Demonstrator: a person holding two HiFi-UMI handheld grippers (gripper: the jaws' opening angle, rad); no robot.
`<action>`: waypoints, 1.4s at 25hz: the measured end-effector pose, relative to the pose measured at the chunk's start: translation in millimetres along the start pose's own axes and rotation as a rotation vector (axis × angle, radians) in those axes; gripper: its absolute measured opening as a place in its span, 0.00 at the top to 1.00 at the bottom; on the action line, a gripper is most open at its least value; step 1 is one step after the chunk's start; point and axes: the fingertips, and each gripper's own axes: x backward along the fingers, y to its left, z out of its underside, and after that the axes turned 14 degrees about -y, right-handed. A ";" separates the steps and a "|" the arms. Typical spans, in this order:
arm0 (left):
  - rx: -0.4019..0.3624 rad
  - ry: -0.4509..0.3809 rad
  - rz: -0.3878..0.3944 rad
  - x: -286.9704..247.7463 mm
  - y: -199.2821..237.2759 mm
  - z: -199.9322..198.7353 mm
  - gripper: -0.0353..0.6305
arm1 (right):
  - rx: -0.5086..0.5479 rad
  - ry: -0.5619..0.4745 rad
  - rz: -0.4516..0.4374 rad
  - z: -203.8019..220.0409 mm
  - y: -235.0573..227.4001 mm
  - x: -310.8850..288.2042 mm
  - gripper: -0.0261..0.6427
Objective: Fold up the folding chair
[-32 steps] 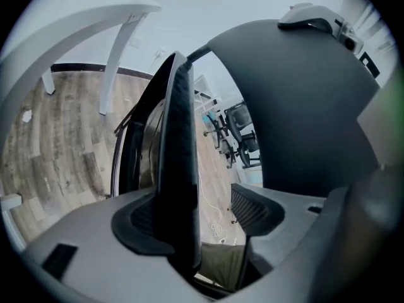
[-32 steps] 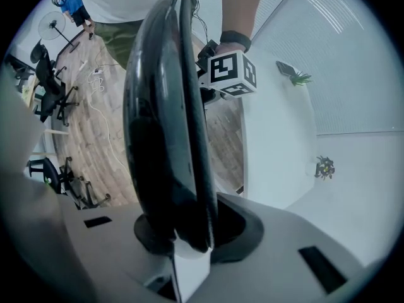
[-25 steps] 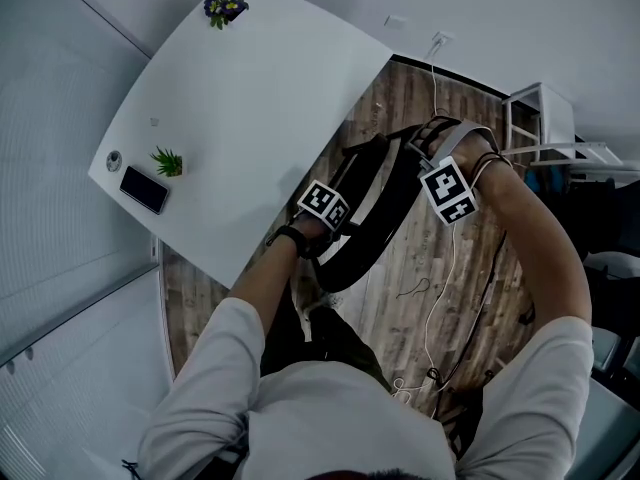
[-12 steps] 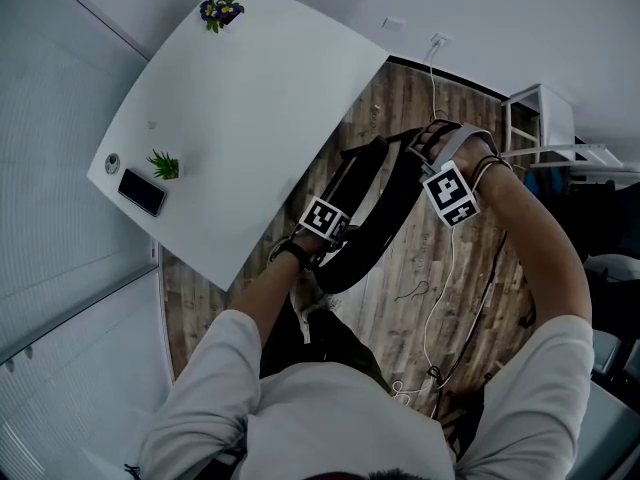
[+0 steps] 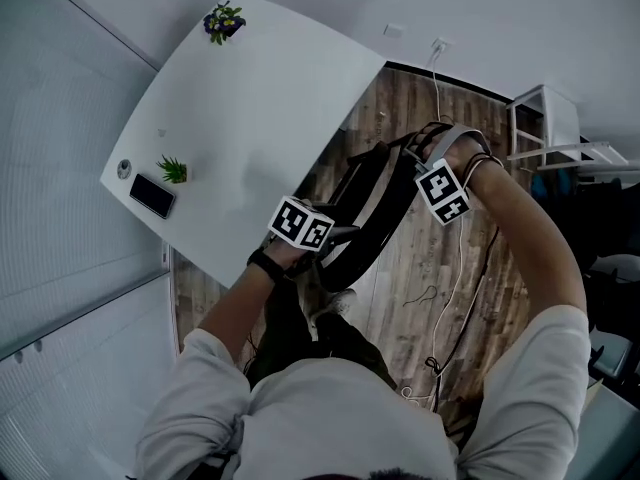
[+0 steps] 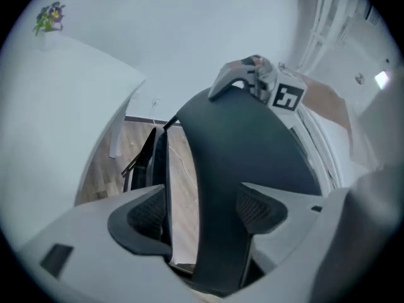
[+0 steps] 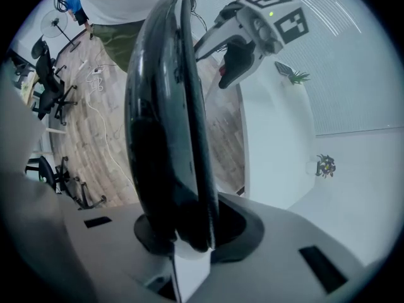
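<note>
the folding chair (image 5: 385, 203) stands on the floor beside the white table (image 5: 250, 118), its lower end hidden behind the person. the right gripper (image 7: 183, 232) clamps the chair's rim. the left gripper (image 6: 201, 212) has just been opening its jaws, which loosely straddle the chair's edge.

folding chair (image 5: 385, 206) right of table (image 5: 260, 88), phone (image 5: 152, 196) beside plant (image 5: 174, 169) on it

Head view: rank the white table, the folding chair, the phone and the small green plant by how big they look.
1. white table
2. folding chair, partly hidden behind the grippers
3. phone
4. small green plant, only a little smaller than the phone
</note>
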 end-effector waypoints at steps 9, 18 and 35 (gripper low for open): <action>-0.011 -0.110 0.084 52.9 -89.4 -37.1 0.42 | -0.010 -0.006 -0.013 -0.4 -6.4 0.1 0.82; -0.485 0.149 -0.293 10.6 -75.7 10.3 0.48 | -0.010 -0.005 -0.029 -2.3 -21.5 -3.6 0.82; -0.563 0.245 -0.426 67.5 -16.9 -19.7 0.72 | -0.002 -0.013 -0.083 -11.4 -94.6 -14.5 0.83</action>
